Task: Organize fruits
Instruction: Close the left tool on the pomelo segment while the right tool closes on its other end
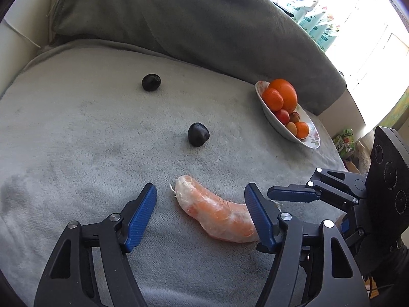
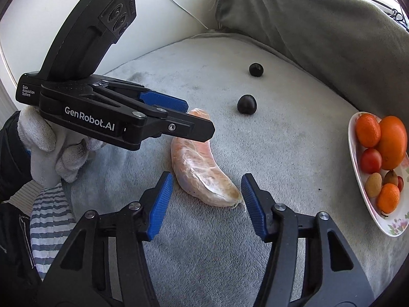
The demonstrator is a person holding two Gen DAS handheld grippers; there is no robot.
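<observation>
**Two claws around a wrapped fruit on a grey blanket**

Left wrist view: the left claw [image 1: 200, 212] is partly spread over a grey blanket [image 1: 76, 138]. A long orange-pink fruit in clear wrap [image 1: 214, 212] lies between its blue pads; the right-hand pad covers one end, and whether it touches cannot be told, while the other pad stands clear. Two dark plums [image 1: 198, 134] [image 1: 151, 82] lie farther off, well apart. An oval flowered dish [image 1: 310, 138] of oranges [image 1: 283, 94] and small fruit sits at the right. The right claw [image 1: 294, 195] reaches in from the right.

Right wrist view: the right claw [image 2: 204, 202] is half spread, the near tip of the wrapped fruit [image 2: 202, 174] between its pads, with gaps showing on both sides. The left claw [image 2: 194, 117], held by a white-gloved hand [image 2: 51, 151], hangs over the fruit's far end. The plums [image 2: 247, 104] [image 2: 256, 69] and the dish [image 2: 368, 204] lie beyond.
</observation>
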